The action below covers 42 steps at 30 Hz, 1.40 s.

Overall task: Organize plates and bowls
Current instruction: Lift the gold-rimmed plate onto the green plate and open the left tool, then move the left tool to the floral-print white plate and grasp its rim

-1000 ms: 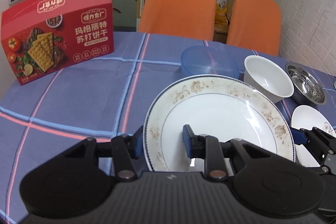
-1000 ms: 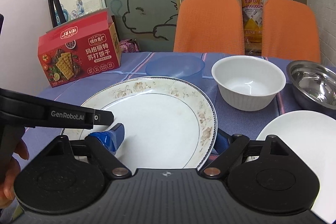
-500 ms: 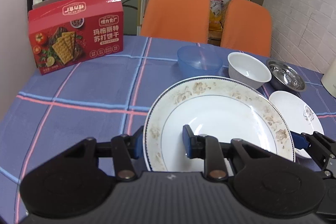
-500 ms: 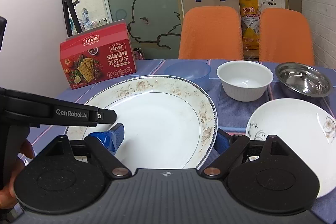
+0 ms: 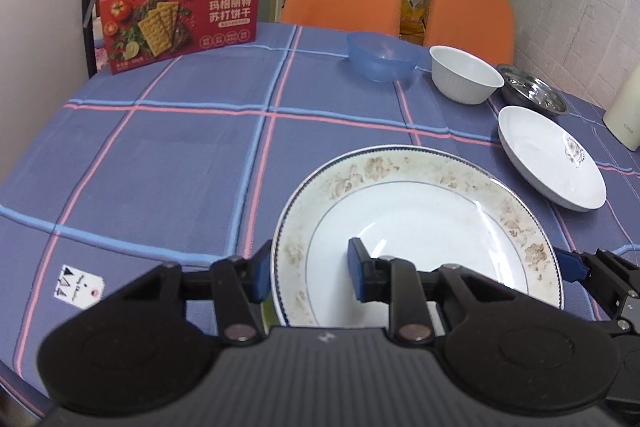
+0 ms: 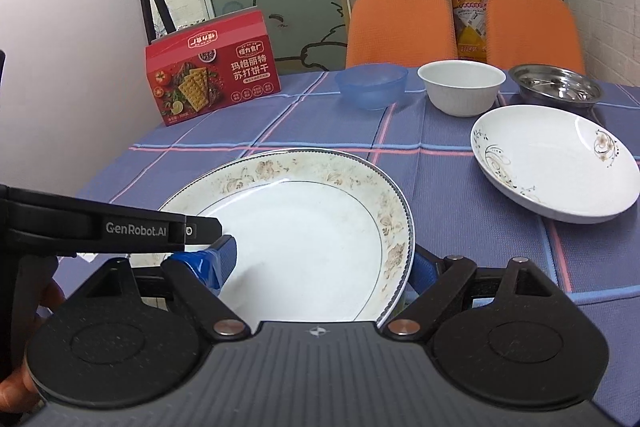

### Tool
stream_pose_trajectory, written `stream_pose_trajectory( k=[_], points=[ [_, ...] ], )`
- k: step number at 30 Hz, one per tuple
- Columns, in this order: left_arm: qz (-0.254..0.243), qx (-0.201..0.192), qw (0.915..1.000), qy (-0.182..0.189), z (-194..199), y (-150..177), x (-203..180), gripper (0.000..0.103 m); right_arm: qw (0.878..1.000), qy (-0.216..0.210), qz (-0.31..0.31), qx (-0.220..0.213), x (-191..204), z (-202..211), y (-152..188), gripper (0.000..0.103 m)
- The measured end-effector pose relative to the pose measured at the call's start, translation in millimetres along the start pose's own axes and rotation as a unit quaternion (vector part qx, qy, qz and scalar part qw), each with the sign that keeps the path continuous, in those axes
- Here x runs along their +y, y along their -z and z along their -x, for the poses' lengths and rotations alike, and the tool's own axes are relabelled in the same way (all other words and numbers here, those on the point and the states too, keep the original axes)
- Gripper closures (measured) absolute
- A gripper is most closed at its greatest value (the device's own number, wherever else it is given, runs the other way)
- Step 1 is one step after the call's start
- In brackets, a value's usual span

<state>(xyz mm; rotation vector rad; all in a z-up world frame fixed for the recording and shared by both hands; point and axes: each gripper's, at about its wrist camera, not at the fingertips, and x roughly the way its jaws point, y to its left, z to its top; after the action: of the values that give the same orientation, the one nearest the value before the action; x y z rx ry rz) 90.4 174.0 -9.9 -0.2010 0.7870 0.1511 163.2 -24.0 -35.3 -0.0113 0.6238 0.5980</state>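
A large floral-rimmed plate (image 5: 416, 223) is held above the table by both grippers. My left gripper (image 5: 308, 267) is shut on its left rim. My right gripper (image 6: 320, 263) is shut on its right rim (image 6: 396, 227); its blue fingertip (image 5: 568, 263) shows in the left wrist view. A smaller white plate (image 6: 556, 167) lies on the table to the right. Behind stand a blue bowl (image 6: 372, 85), a white bowl (image 6: 460, 87) and a steel bowl (image 6: 556, 83).
A red cracker box (image 5: 176, 7) stands at the back left on the blue checked tablecloth (image 5: 180, 155). Two orange chairs (image 6: 400, 27) stand behind the table. A cream container (image 5: 624, 107) is at the right edge.
Both grippers have lifted the large plate and pulled it back towards the near side. The bowls and the small plate now appear farther away.
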Motion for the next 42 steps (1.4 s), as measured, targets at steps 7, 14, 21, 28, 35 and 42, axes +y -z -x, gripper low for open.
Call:
stream_pose_trajectory(
  k=[7, 14, 21, 28, 35, 42],
  points=[
    [0.006, 0.006, 0.9998, 0.019, -6.2, 1.5, 6.3, 0.077, 1.000, 0.003, 0.006, -0.008, -1.9, -0.9, 4.9, 0.028],
    [-0.007, -0.027, 0.9995, 0.013, 3.7, 0.5, 3.9, 0.054, 0.999, 0.015, 0.035, -0.004, 2.9, -5.0, 7.5, 0.027],
    [-0.007, -0.051, 0.9986, 0.006, 16.7, -6.7, 3.1, 0.050, 0.999, 0.020, -0.012, -0.043, -19.1, 9.7, 5.2, 0.028],
    [-0.023, -0.047, 0.9985, 0.015, 14.9, -10.5, -20.0, 0.035, 0.998, 0.021, -0.023, -0.050, -31.6, 22.1, 4.8, 0.028],
    [-0.043, -0.048, 0.9974, 0.031, 15.1, -13.1, -50.9, 0.023, 0.995, 0.040, -0.059, -0.065, -62.4, 39.8, 10.6, 0.028],
    [-0.059, -0.042, 0.9967, 0.038, 11.7, -18.0, -74.6, 0.023, 0.990, 0.061, -0.104, -0.074, -97.7, 52.0, 17.9, 0.028]
  ],
)
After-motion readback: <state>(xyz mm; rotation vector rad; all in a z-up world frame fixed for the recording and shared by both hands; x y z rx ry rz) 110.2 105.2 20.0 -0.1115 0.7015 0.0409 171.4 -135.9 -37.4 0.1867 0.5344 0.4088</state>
